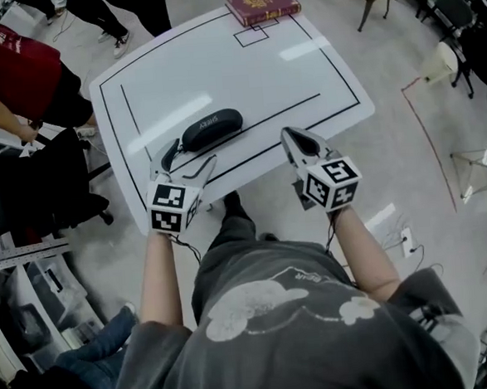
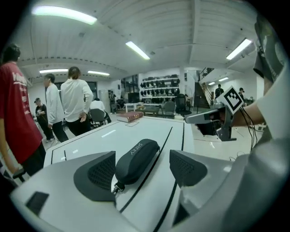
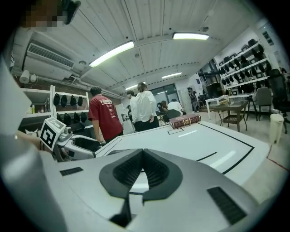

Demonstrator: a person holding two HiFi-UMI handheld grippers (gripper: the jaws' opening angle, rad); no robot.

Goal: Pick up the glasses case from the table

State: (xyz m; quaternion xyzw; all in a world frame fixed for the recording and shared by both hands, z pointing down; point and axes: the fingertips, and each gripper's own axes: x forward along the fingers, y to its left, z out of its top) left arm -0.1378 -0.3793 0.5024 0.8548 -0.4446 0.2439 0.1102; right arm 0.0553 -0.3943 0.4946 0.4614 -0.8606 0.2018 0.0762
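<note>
red book (image 1: pixel 262 3) lying flat; red-shirted bystander (image 1: pixel 10 69) standing left

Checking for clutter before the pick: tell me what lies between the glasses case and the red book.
In the head view, only bare white table marked with black lines lies between the glasses case and the book.

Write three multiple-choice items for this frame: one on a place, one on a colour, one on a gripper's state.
1. Where does the book lie?
A. at the table's far edge
B. at the table's near edge
C. in the table's middle

2. What colour is the glasses case?
A. red
B. white
C. black

3. How do the right gripper's jaws stand?
A. wide apart
B. together, empty
C. closed on the case

Answers:
1 A: the head view shows it at the rim farthest from the person.
2 C: it is dark against the white top.
3 B: the right gripper view shows the pads meeting with nothing between.
</note>
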